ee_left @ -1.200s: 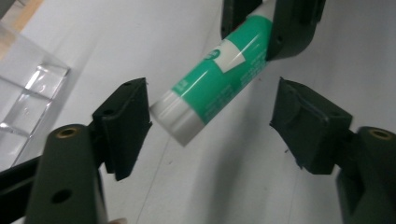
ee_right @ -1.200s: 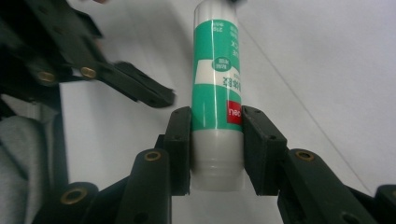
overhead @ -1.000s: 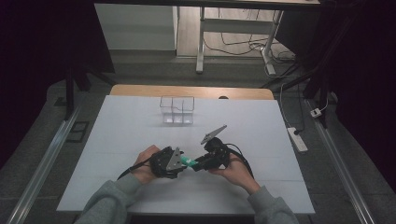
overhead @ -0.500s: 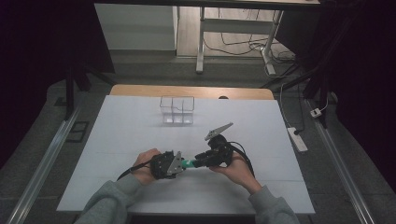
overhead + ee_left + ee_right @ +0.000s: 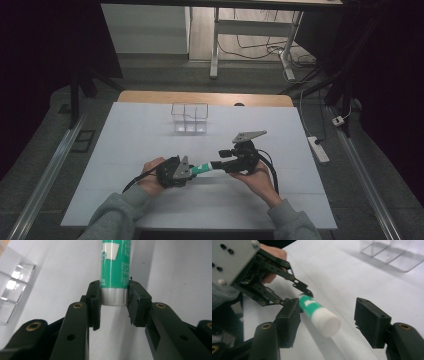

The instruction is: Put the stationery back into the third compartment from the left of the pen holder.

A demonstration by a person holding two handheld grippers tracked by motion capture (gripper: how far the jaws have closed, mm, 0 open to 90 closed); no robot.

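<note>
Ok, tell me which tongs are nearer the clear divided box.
Right. The right tongs sit closer to the clear box; the left tongs, clamped on the green glue stick, sit farther back.

A green glue stick (image 5: 115,270) with a white cap (image 5: 325,320) and silver base (image 5: 115,297) hangs level above the table's (image 5: 125,135) near edge.

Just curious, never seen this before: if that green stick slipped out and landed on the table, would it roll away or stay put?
The green stick is a smooth round tube, so it would probably roll on the flat white table. It looks rigid, held straight by one end in the left hand-held gripper. Its glossy surface may be slippery. The right hand-held gripper is open around the white cap.
</note>
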